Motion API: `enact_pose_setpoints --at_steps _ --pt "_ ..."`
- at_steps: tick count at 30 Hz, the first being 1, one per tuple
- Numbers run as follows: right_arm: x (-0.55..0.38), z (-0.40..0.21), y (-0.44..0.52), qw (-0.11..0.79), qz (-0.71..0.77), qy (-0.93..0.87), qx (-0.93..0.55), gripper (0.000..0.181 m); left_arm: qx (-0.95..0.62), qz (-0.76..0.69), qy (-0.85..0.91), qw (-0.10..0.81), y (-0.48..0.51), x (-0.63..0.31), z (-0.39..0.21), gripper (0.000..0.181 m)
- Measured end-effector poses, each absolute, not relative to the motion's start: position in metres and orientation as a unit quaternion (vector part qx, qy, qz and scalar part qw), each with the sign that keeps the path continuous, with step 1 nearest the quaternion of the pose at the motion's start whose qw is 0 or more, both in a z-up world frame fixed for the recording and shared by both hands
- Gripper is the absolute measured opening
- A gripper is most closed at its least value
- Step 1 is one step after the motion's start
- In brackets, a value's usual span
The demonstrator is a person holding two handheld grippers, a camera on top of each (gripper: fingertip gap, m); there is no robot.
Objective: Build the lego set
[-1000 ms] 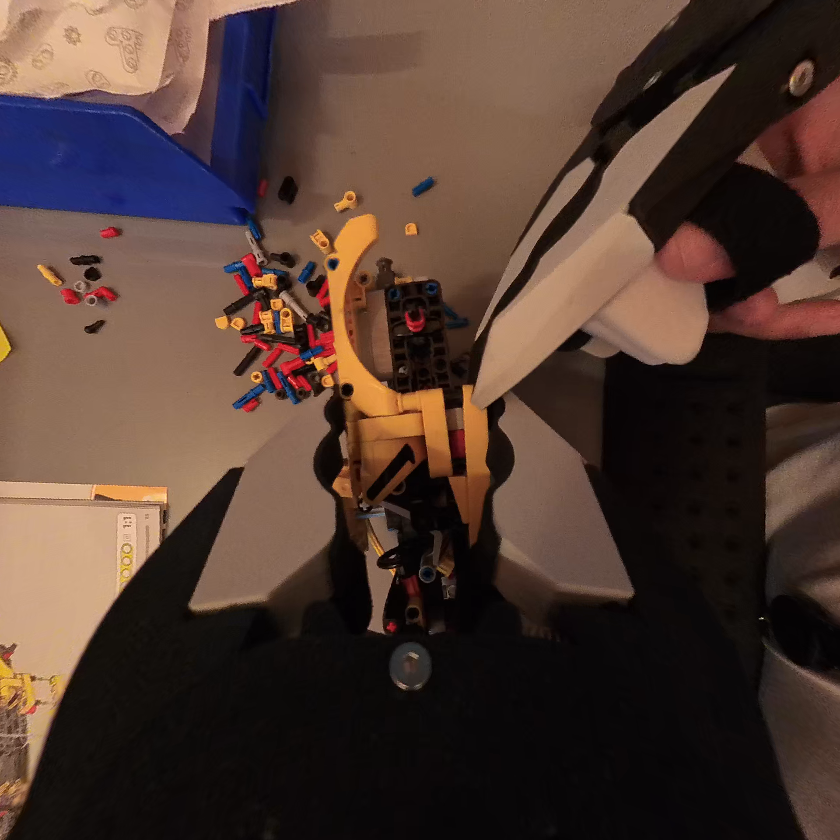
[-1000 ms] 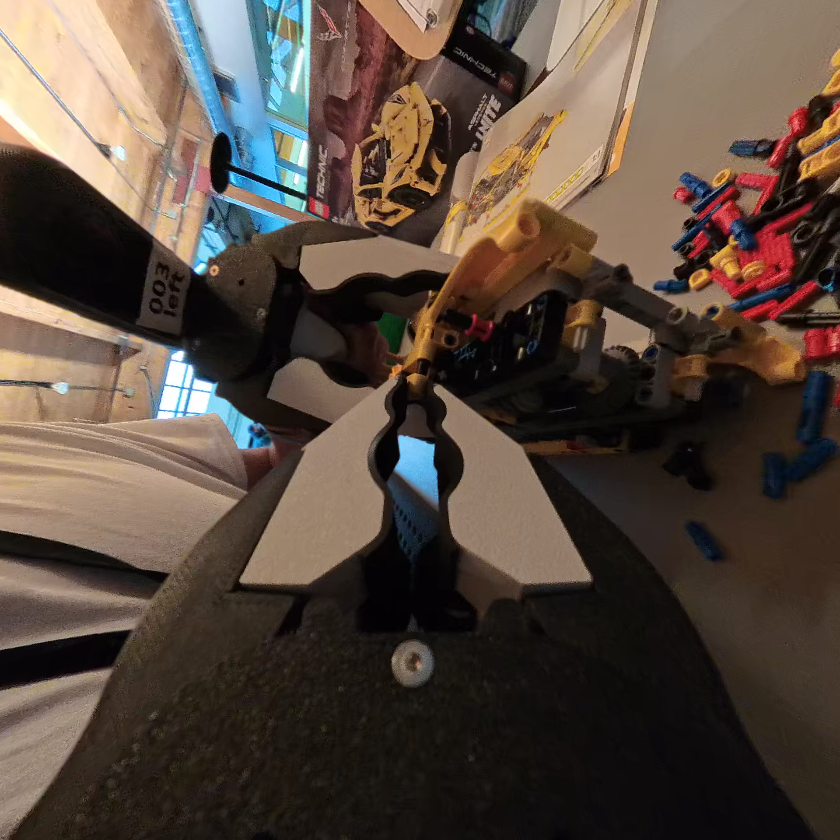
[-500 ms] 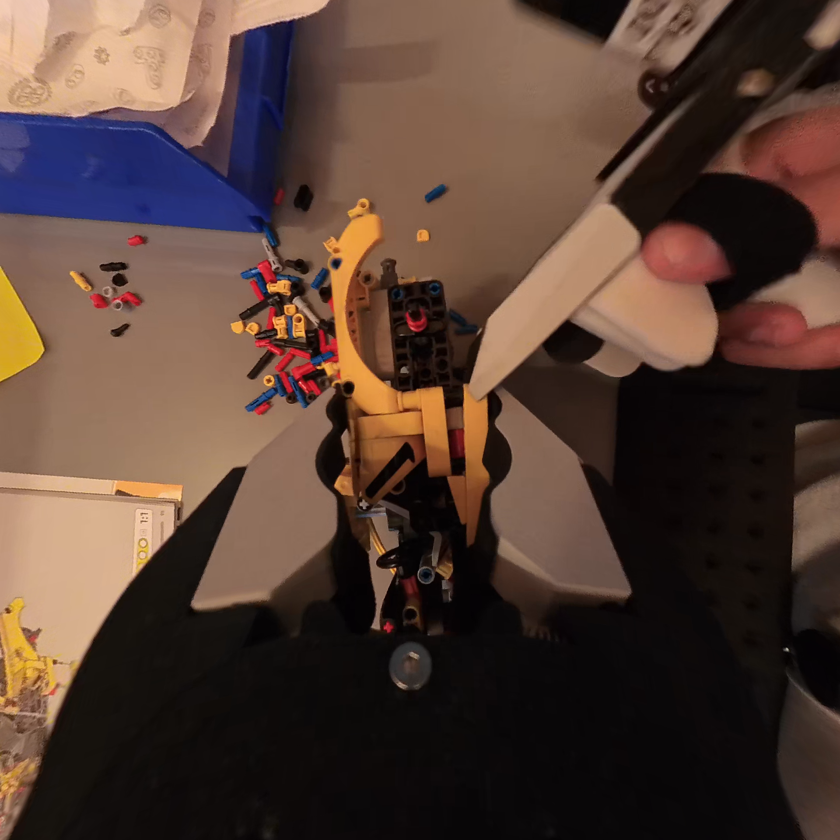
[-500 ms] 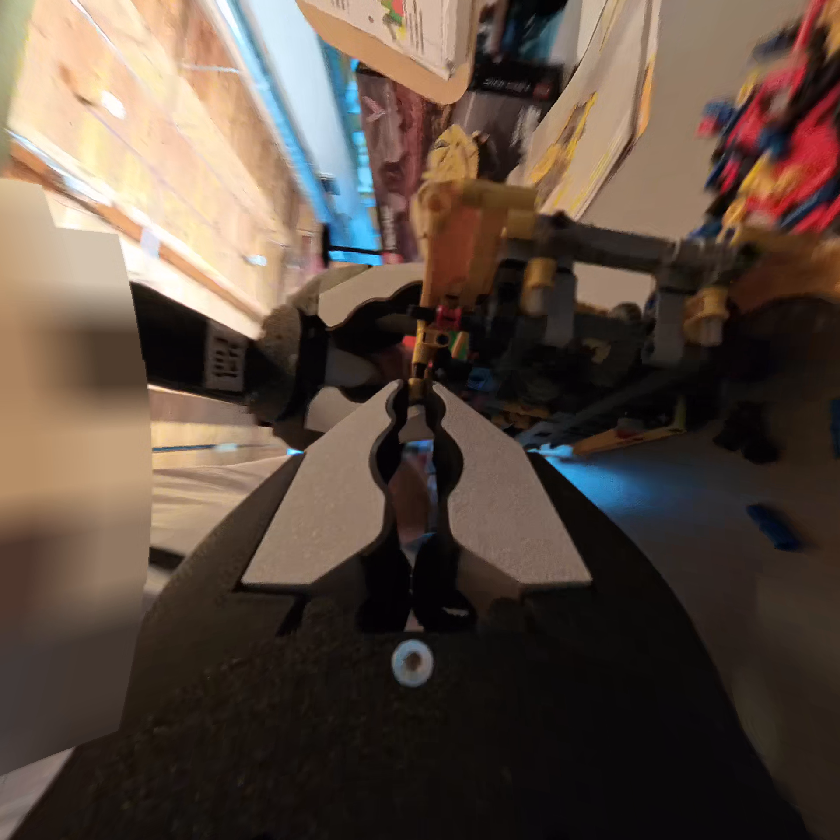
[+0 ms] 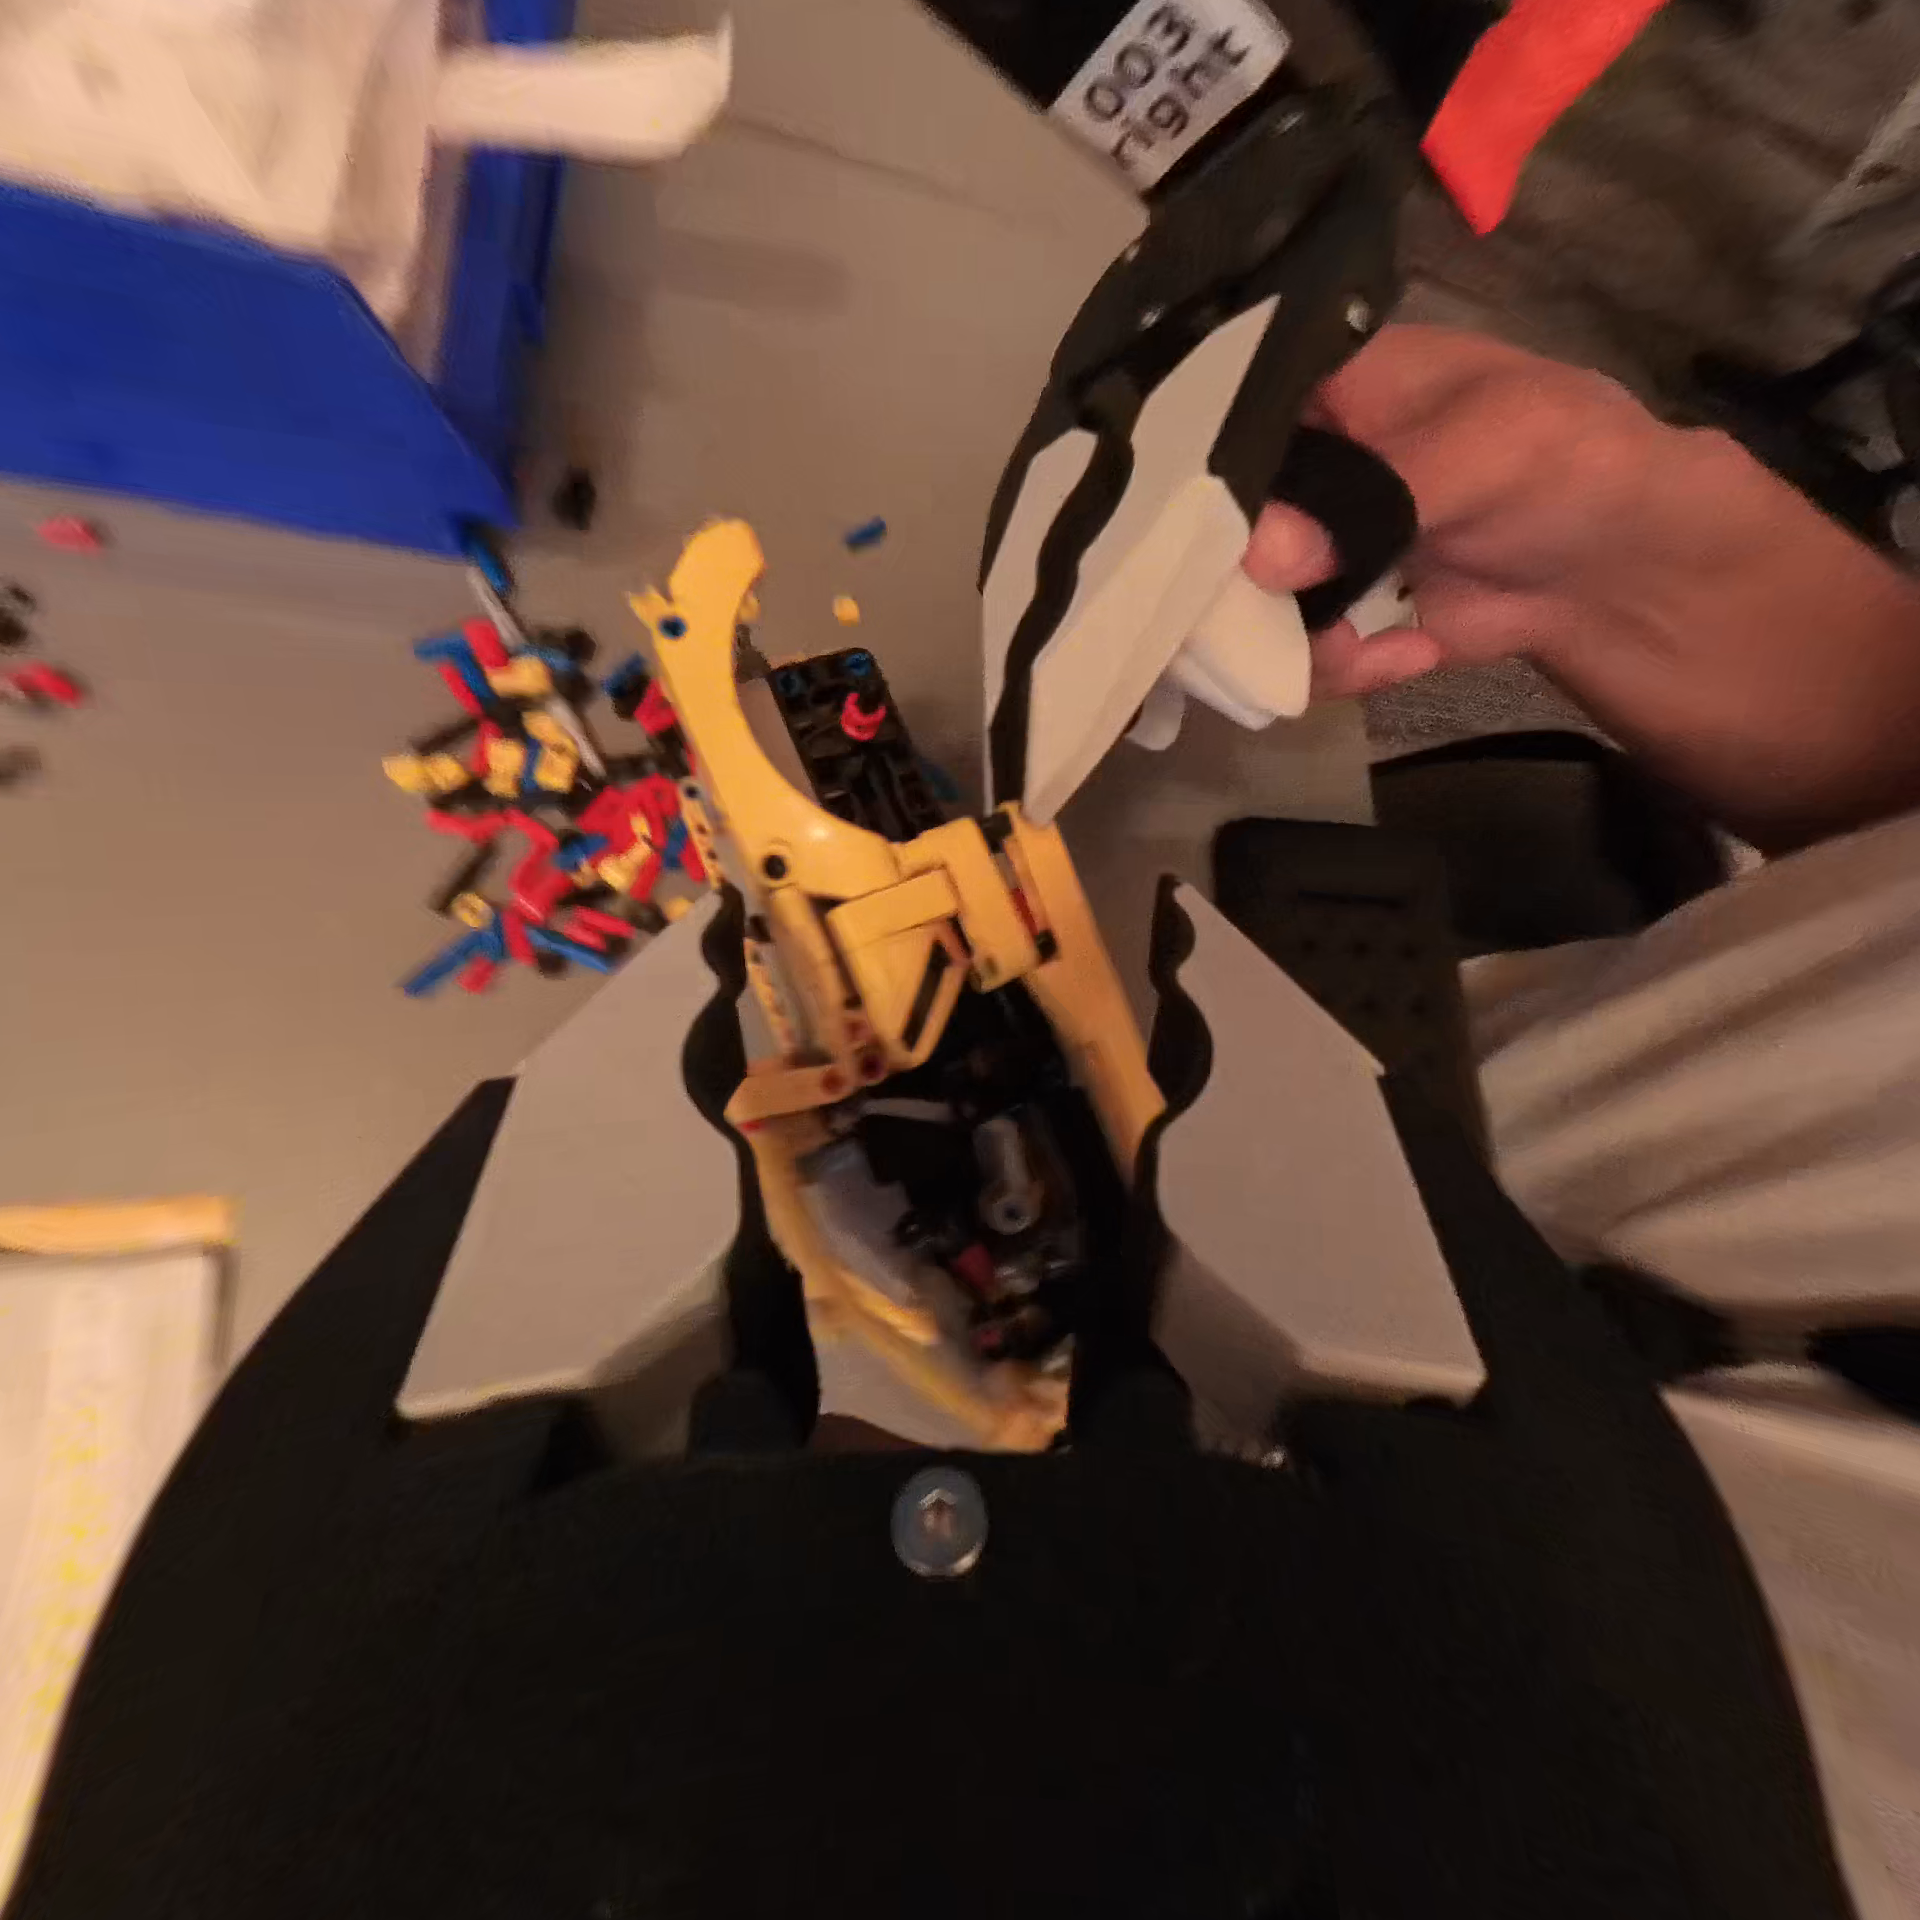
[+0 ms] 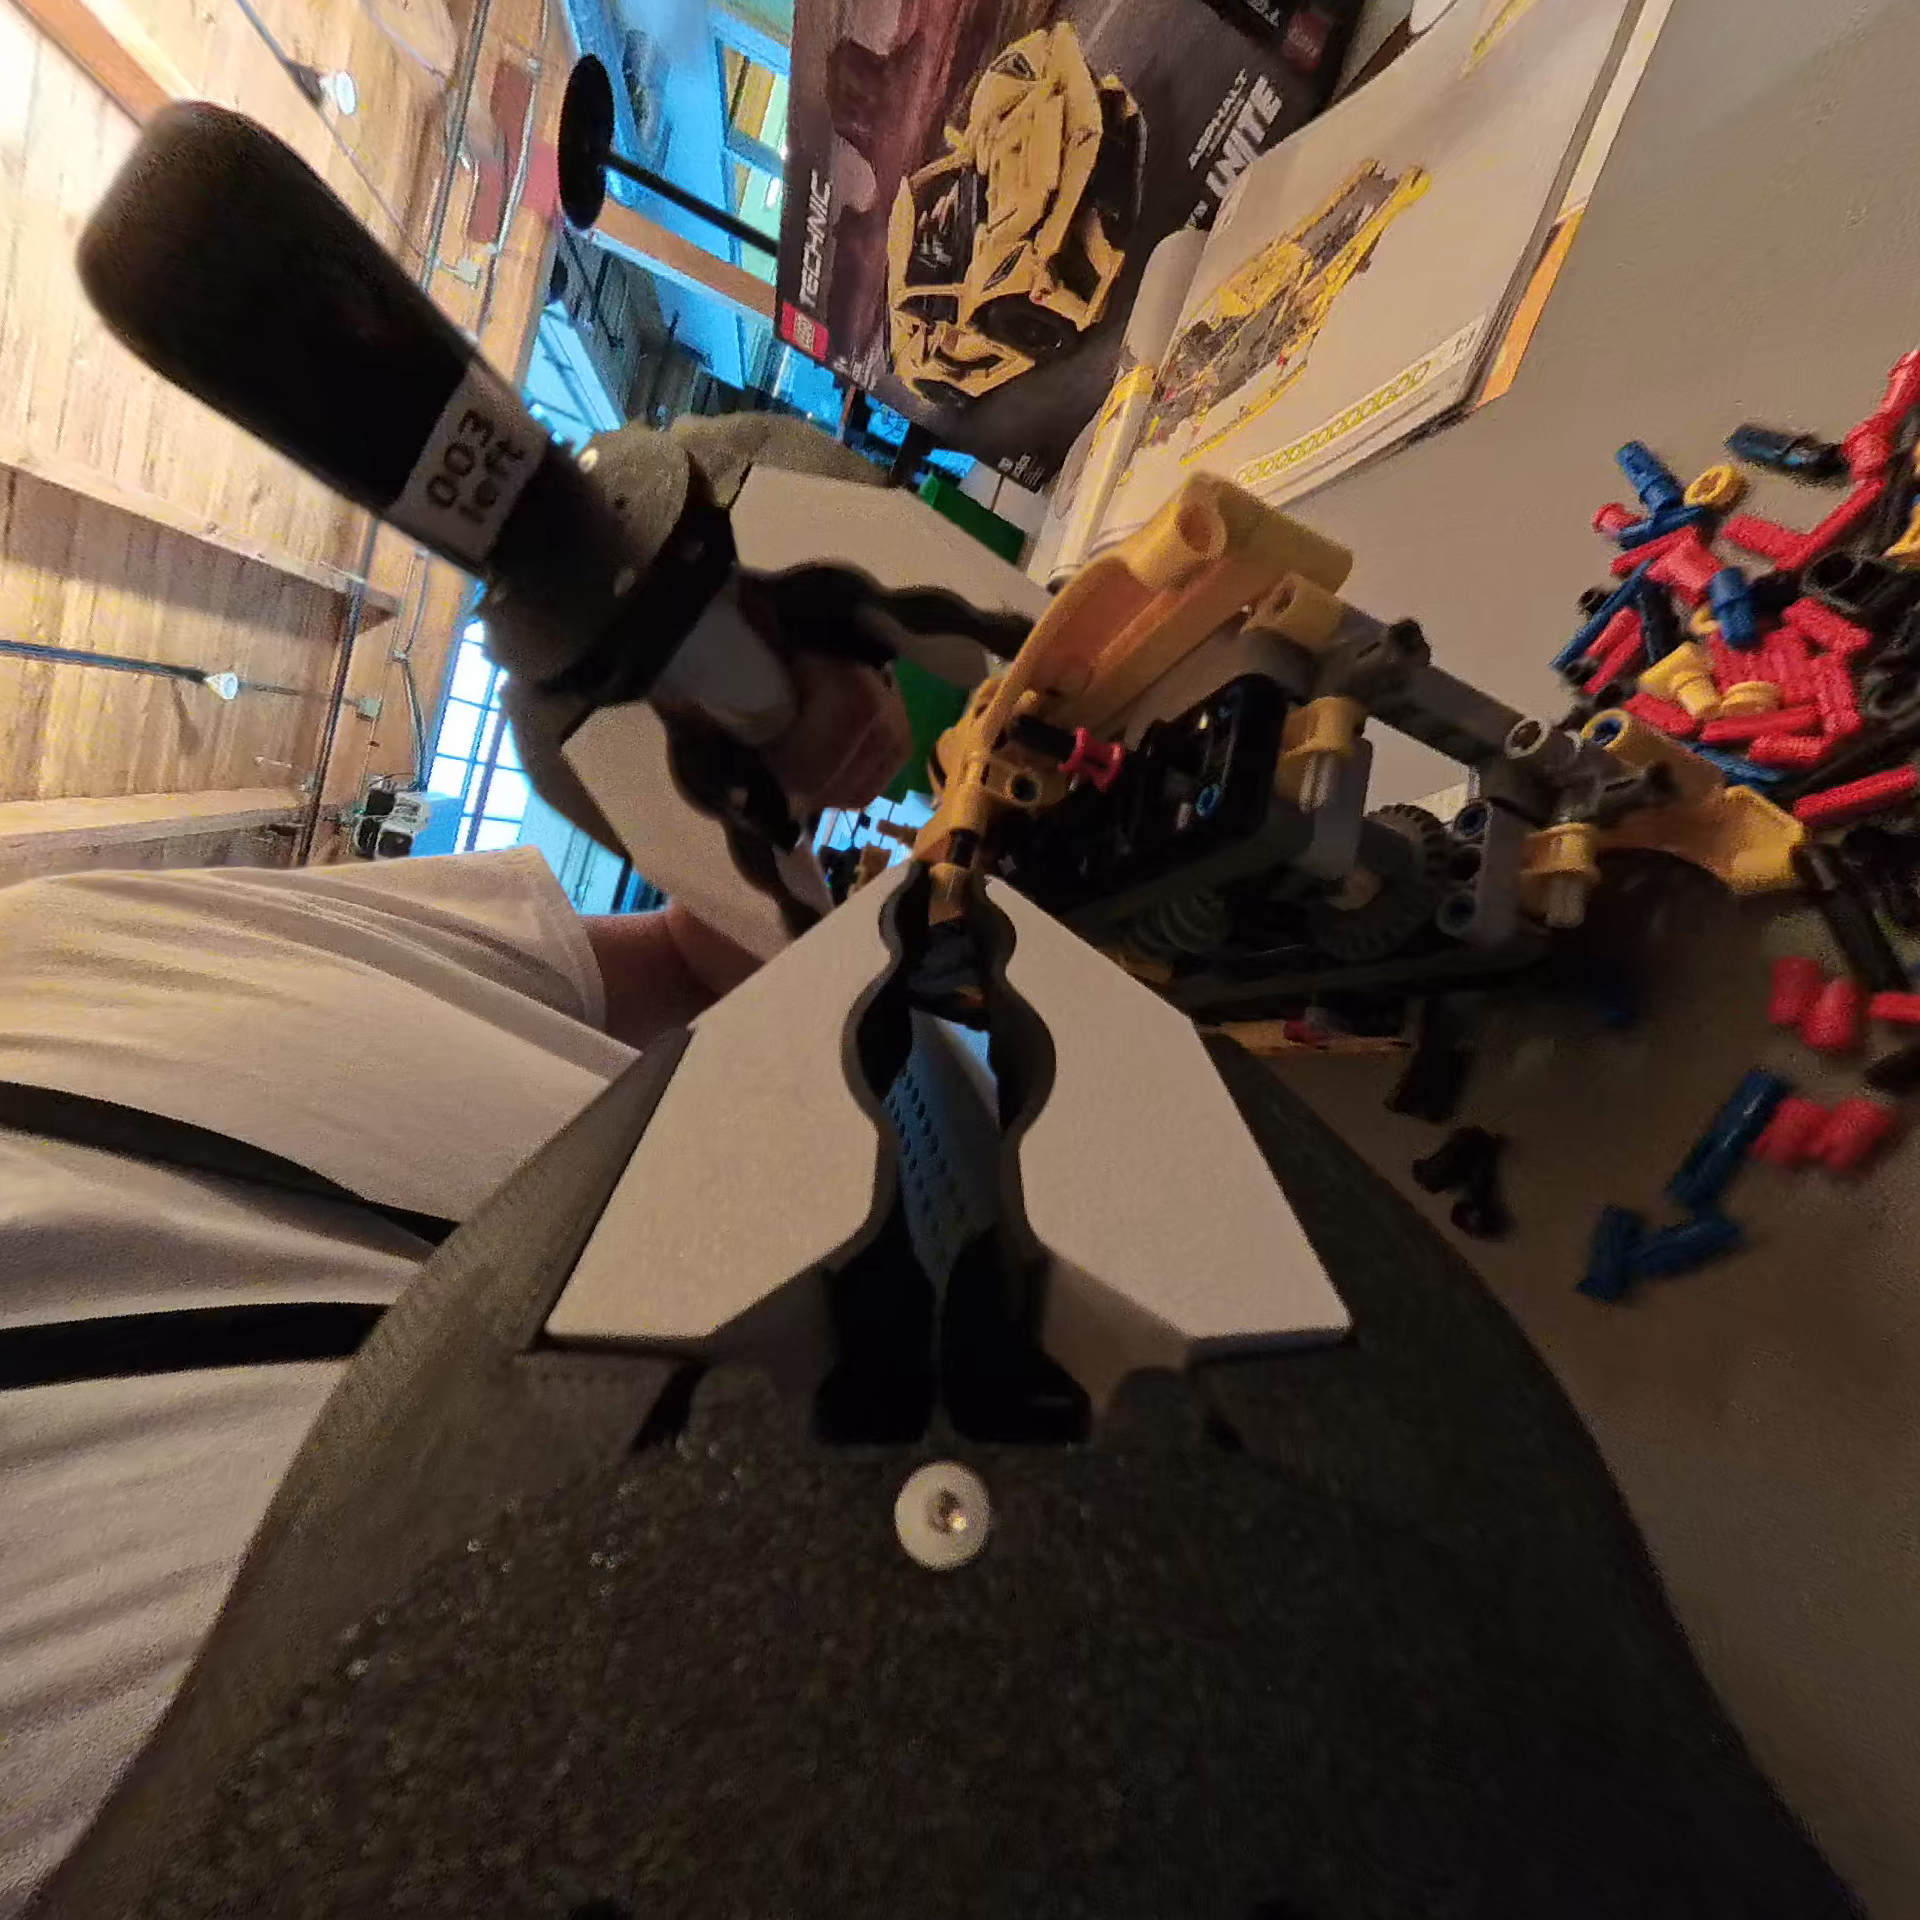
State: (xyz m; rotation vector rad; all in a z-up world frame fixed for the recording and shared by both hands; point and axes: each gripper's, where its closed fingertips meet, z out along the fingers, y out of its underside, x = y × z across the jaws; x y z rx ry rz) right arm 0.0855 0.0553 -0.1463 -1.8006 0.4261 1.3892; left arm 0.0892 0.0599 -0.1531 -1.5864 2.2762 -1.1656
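Left gripper point(image 5: 940, 914) clamped on the yellow-and-black Lego car chassis point(image 5: 894, 914), the model wedged between its grey fingers point(image 5: 613, 1174), lifted just over the grey table point(image 5: 208, 987). Right gripper point(image 6: 951, 888) has its jaws nearly together, pinching a small yellow-black piece point(image 6: 951, 883) at the chassis edge; same contact seen from the left wrist view. Loose red, blue, yellow pins point(image 5: 540, 810) piled on the table just beside the chassis. Blue bin point(image 5: 208, 416) at the far edge. Instruction booklet point(image 6: 1340, 322) and set box point(image 6: 997, 208) lie beyond the chassis.
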Motion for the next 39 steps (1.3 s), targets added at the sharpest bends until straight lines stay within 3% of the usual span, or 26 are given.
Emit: enact_pose_setpoints --at_steps 4,8,13,18,22,27,39 --pt "0.102 -0.146 0.06 0.409 0.557 0.187 -0.699 0.006 -0.388 -0.477 0.779 0.124 0.087 0.1 -0.141 0.077" --pt "0.109 -0.146 0.051 0.454 0.544 0.251 -0.66 0.013 -0.381 -0.525 0.758 0.067 0.095 0.102 -0.152 0.074" --pt "0.103 -0.165 0.038 0.49 0.521 0.356 -0.601 0.019 -0.372 -0.535 0.756 0.05 0.088 0.095 -0.157 0.044" --pt "0.099 -0.18 0.048 0.502 0.487 0.367 -0.613 0.066 -0.389 -0.527 0.751 0.081 0.095 0.091 -0.16 0.033" --pt "0.087 -0.164 0.058 0.511 0.449 0.306 -0.666 0.076 -0.402 -0.5 0.758 0.121 0.105 0.082 -0.173 0.034" --pt "0.078 -0.155 0.077 0.488 0.488 0.302 -0.657 0.071 -0.443 -0.489 0.741 0.126 0.105 0.079 -0.173 0.032" --pt "0.007 -0.161 0.146 0.359 0.582 0.113 -0.721 0.057 -0.589 -0.412 0.633 0.286 0.15 -0.014 -0.167 0.018"
